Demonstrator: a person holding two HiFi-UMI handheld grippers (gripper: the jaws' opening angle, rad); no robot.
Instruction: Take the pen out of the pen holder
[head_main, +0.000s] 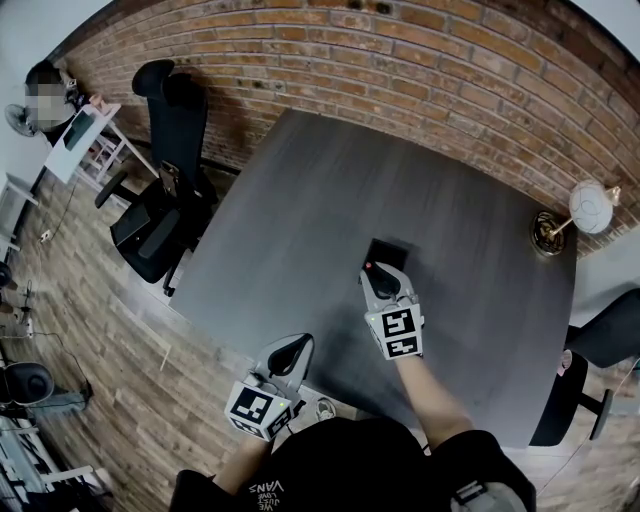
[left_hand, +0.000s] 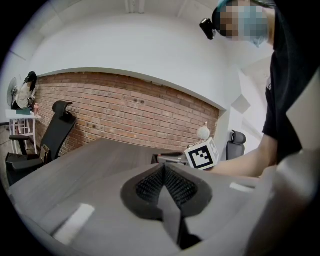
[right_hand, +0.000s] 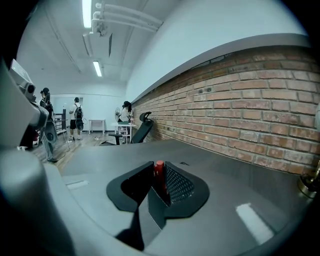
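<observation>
At the table's (head_main: 300, 220) near edge, just in front of the person's body, the left gripper (left_hand: 164, 176) hangs over the grey top with its jaws together and nothing between them; its marker cube sits low, close to the person's black shirt. Further in, towards the middle of the table, the right gripper (right_hand: 159, 176) reaches forward on an outstretched forearm, and its jaws are clamped on the red top of the pen (right_hand: 159, 170), which stands upright between the two dark pads. From the head view that red tip shows right at the gripper's fingertips, at the near edge of the black square holder (head_main: 390, 248). The gripper covers the pen's lower end, so whether it sits inside the holder cannot be told. The holder stands alone on the table, well apart from a lamp (head_main: 585, 210) with a brass base and white globe at the far right corner. To the left of the table a black chair (head_main: 165, 190) stands on the wood floor, and another dark chair is at the right edge. Behind the table runs a brick wall (head_main: 400, 70), and a few people stand or sit far down the room.
</observation>
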